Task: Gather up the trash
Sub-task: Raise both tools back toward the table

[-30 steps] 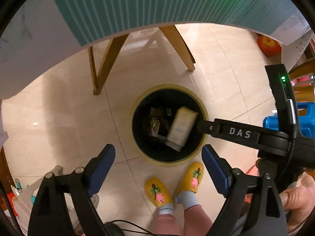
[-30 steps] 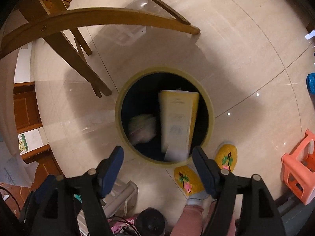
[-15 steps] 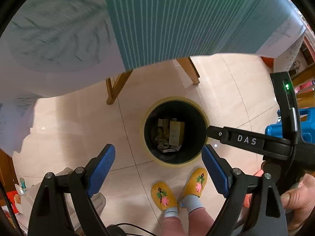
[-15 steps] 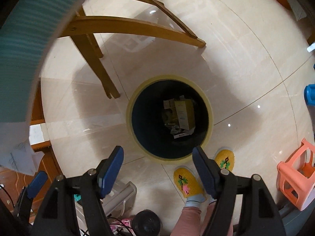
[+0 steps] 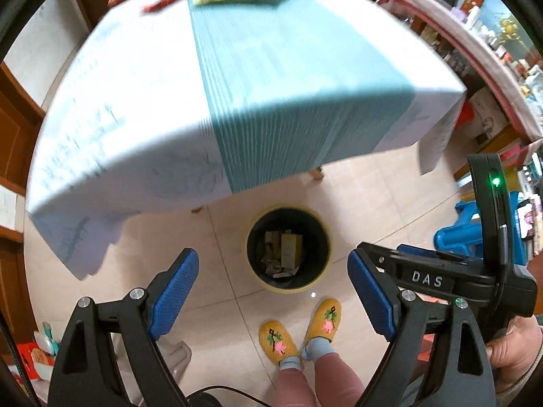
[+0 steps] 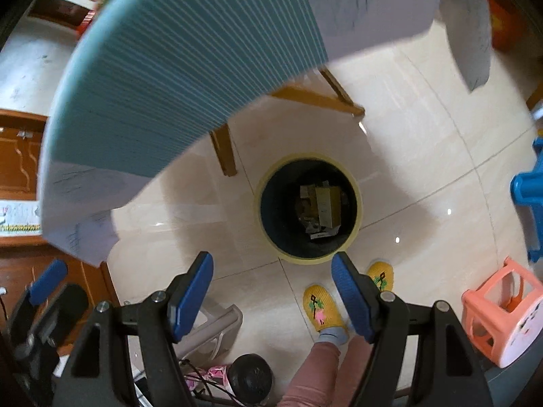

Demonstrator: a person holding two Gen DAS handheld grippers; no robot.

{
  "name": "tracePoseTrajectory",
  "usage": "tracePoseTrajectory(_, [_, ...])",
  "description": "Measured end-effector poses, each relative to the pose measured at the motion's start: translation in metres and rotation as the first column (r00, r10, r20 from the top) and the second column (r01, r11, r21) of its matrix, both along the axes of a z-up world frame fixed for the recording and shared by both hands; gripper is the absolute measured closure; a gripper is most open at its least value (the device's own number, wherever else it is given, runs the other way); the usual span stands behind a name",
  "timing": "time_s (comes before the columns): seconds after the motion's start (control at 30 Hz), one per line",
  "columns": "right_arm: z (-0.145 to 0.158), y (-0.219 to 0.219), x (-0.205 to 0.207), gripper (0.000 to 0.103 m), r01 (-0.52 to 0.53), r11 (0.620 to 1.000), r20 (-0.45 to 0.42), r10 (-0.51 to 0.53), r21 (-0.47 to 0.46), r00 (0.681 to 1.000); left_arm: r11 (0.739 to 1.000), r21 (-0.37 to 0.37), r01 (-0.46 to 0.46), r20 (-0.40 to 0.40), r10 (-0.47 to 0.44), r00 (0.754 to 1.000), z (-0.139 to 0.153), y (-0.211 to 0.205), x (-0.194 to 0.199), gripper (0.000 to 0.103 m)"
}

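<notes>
Both empty, wide-open grippers, left gripper (image 5: 273, 296) and right gripper (image 6: 271, 291), have risen above the bin (image 6: 307, 208), tablecloth (image 5: 271, 78) ahead

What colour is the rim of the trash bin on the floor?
Pale yellow around a dark inside; the trash bin shows best in the right wrist view.

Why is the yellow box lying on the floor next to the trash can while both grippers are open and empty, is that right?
Not quite. The yellow box lies inside the trash can, on top of other trash, not on the floor beside it; the right wrist view looks straight down into it. The rest holds: the left gripper and right gripper are open and empty.
</notes>
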State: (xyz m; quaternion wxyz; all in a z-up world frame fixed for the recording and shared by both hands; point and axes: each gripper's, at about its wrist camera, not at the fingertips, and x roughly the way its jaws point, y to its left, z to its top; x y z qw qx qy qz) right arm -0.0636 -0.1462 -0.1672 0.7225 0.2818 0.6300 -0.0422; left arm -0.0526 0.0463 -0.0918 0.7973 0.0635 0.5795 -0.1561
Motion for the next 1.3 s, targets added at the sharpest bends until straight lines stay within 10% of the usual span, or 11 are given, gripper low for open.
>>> tracePoseTrajectory(0.6, [0.193, -0.015, -0.004, 0.03, -0.026, 0.997, 0.369, 0.053, -0.077, 0.928, 0.994, -0.032, 0.109, 0.283, -0.096, 0.954, 0.174, -0.021, -0.008, 0.015])
tracePoseTrajectory(1.3, [0.282, -0.037, 0.054, 0.03, -0.177, 0.979, 0.543, 0.204, -0.102, 0.814, 0.998, -0.013, -0.057, 0.394, 0.057, 0.917, 0.253, -0.05, 0.03, 0.015])
